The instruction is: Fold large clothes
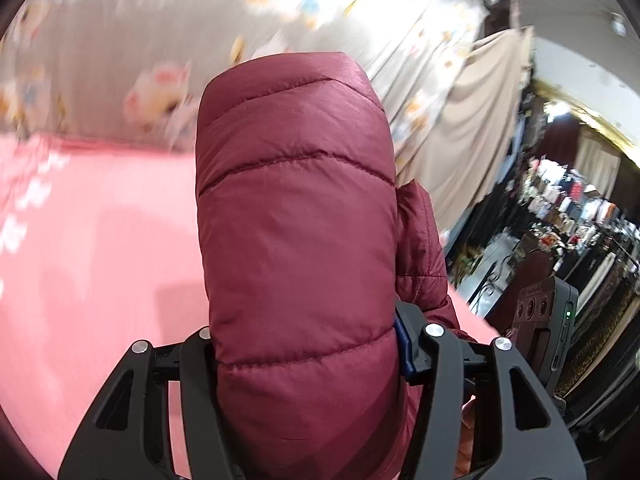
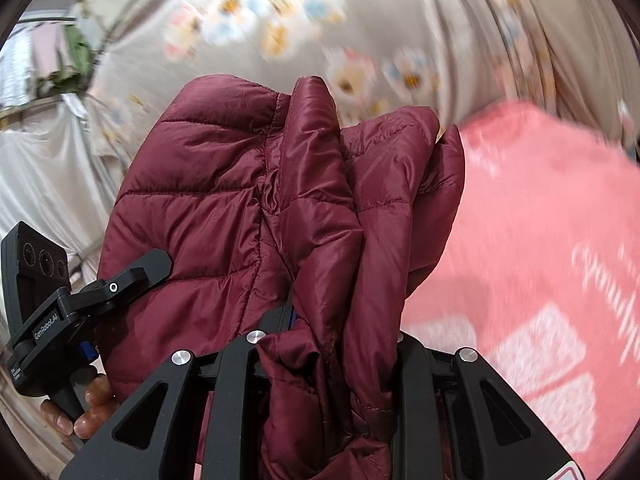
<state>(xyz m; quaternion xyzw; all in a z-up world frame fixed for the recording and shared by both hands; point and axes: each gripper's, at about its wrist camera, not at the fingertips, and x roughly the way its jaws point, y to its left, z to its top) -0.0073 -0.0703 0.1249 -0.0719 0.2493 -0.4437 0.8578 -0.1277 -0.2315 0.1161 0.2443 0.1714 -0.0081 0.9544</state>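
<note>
A dark red quilted puffer jacket [image 1: 296, 216] fills the middle of the left wrist view, draped over my left gripper [image 1: 308, 344], which is shut on it. In the right wrist view the same jacket [image 2: 248, 208] hangs bunched in folds from my right gripper [image 2: 328, 340], which is also shut on it. The fingertips of both grippers are hidden under the fabric. The jacket is lifted above the pink bed cover [image 1: 92, 240]. The left gripper unit [image 2: 60, 304] shows at the left of the right wrist view, pressed against the jacket.
The pink cover with white print [image 2: 540, 280] lies below. A grey flowered curtain [image 2: 360, 20] hangs behind. A cluttered dark shelf area [image 1: 568, 208] is at the right of the left wrist view. The right gripper's camera unit [image 1: 548, 320] is close by.
</note>
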